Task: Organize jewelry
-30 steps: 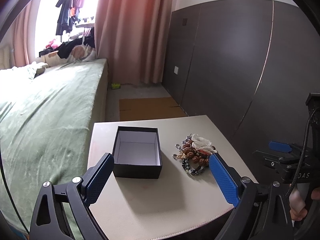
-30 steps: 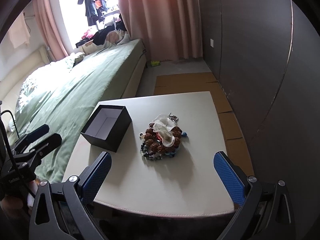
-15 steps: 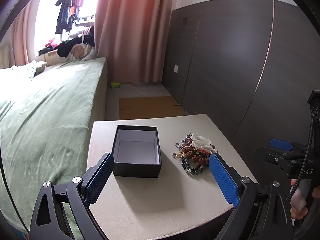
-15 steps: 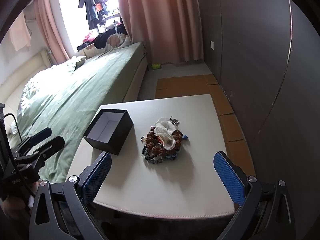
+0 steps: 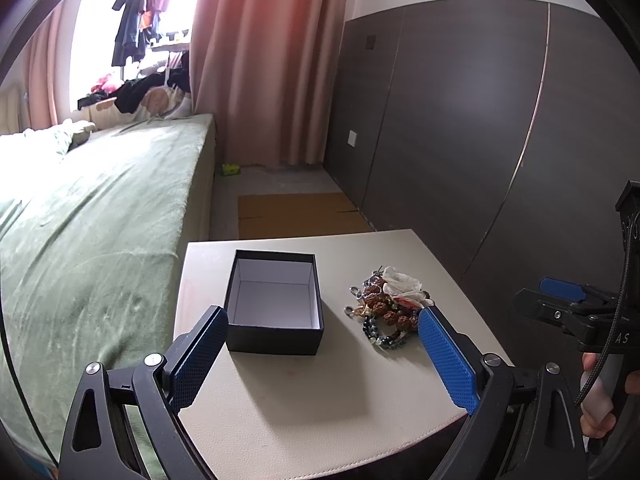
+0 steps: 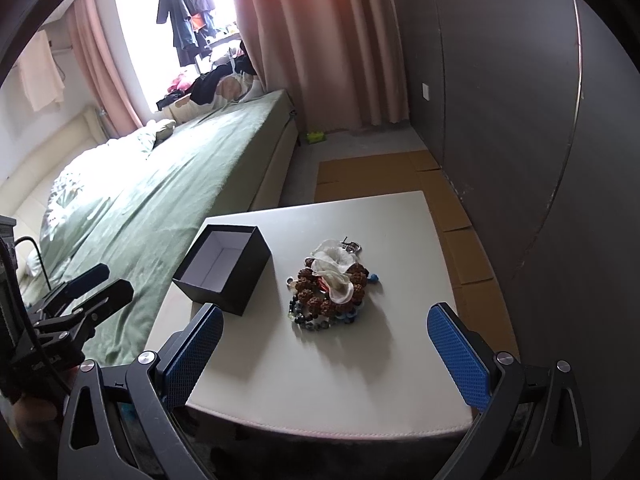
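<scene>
An open black box (image 5: 276, 304) with a white inside stands empty on the small beige table (image 5: 304, 412). To its right lies a pile of jewelry (image 5: 386, 308): brown bead bracelets, dark glass beads and a white piece. In the right wrist view the box (image 6: 224, 268) is left of the pile (image 6: 330, 284). My left gripper (image 5: 322, 356) is open and empty, near the table's front edge, in front of the box. My right gripper (image 6: 326, 348) is open and empty, above the front edge, short of the pile.
A bed with a green cover (image 5: 80, 232) runs along the table's left side. A dark wall of panels (image 5: 460, 140) stands to the right. Cardboard sheets (image 6: 372, 176) lie on the floor beyond the table. Pink curtains (image 5: 272, 60) hang at the back.
Both grippers have shifted slightly; the right wrist view has drawn back a little from the table. Box and jewelry have not moved. Both stay open.
</scene>
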